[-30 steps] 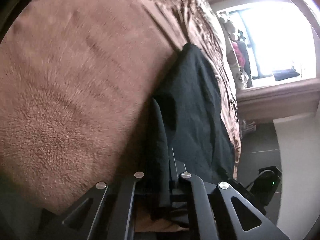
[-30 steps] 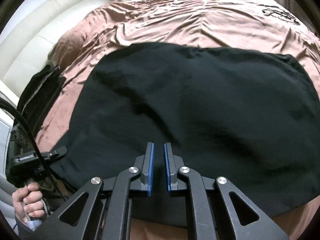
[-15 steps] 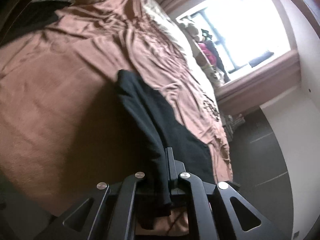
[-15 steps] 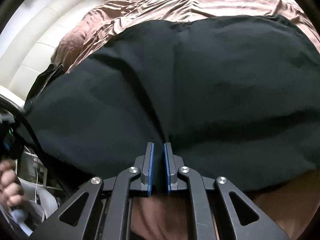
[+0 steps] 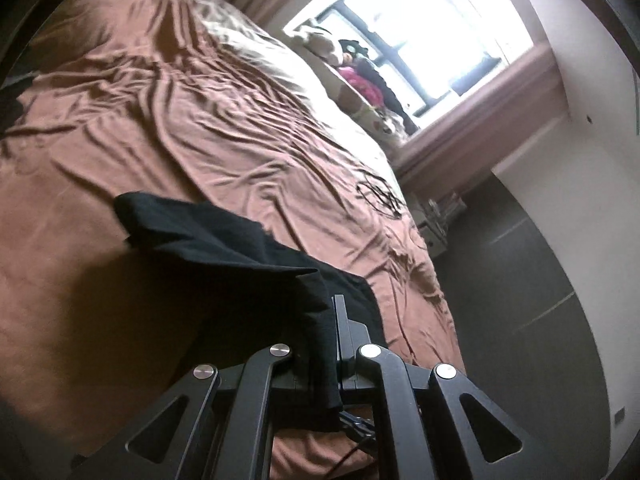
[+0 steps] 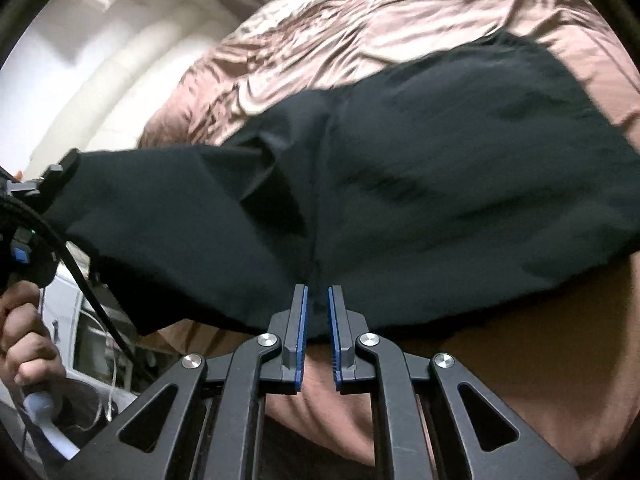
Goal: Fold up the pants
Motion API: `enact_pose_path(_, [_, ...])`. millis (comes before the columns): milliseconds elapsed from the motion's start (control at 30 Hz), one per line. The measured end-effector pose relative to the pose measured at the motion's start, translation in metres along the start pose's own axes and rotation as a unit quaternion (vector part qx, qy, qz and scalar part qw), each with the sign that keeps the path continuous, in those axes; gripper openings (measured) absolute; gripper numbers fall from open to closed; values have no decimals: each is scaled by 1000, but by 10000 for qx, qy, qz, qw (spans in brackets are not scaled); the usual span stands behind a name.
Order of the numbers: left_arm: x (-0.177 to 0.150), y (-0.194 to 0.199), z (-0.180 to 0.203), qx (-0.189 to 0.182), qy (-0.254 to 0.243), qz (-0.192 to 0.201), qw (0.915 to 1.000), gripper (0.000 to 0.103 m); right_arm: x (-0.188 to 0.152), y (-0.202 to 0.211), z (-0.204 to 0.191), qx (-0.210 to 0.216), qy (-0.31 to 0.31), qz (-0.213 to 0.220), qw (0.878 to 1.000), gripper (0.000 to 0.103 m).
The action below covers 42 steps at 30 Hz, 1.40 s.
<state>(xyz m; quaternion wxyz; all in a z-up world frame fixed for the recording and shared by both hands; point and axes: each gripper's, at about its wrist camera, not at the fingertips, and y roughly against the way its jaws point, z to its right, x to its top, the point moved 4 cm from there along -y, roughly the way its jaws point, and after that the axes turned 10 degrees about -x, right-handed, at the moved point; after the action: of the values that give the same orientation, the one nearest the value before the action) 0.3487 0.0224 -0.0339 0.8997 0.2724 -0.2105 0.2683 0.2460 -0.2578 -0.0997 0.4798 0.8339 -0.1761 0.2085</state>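
Note:
The black pants (image 5: 224, 240) hang in a slack fold above the brown bed sheet (image 5: 192, 120). My left gripper (image 5: 328, 308) is shut on one edge of them, and the cloth drapes over its left finger and hides it. In the right wrist view the pants (image 6: 440, 168) spread wide and partly lifted. My right gripper (image 6: 317, 292) is shut on their near hem between the blue pads (image 6: 301, 332). The left gripper (image 6: 60, 172) holds the far left corner up, with a person's hand (image 6: 24, 340) on its handle.
The rumpled sheet (image 6: 360, 32) covers the whole bed. A bright window (image 5: 440, 40) with soft toys (image 5: 360, 76) on its sill lies beyond the bed. Dark floor (image 5: 520, 280) runs along the bed's right side. A white padded headboard (image 6: 100, 80) and a black cable (image 6: 80, 264) show at left.
The left gripper has risen and rolled, lifting its edge of the pants off the sheet. In the right wrist view the pants have come up off the bed and bunched toward the grippers.

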Motion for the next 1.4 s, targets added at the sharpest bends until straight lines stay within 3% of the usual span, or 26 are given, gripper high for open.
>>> enact_pose_path(300, [-9, -67, 49, -107, -484, -536, 9973, 6, -7, 61, 63, 208, -600, 507, 9967, 8])
enact_pose_path(333, [-12, -75, 53, -121, -514, -601, 9968, 6, -8, 66, 69, 216, -641, 547, 9962, 14])
enact_pose_path(433, [-19, -97, 63, -140, -619, -788, 9949, 6, -14, 78, 83, 204, -763, 702, 9944, 54])
enact_pose_path(467, [-24, -109, 68, -139, -678, -897, 9936, 6, -15, 82, 88, 191, -821, 789, 9933, 58])
enact_pose_path(700, [-57, -170, 86, -48, -1039, -1532, 9827, 6, -33, 105, 119, 112, -1113, 947, 9892, 59])
enact_pose_path(967, [-109, -227, 88, 103, -1300, -2350, 9632, 6, -46, 125, 145, -54, -1323, 1000, 9861, 59])
enact_pose_path(1400, [-145, -237, 81, -65, -1196, -2787, 9529, 6, -54, 144, 167, -110, -1604, 1053, 9814, 59])
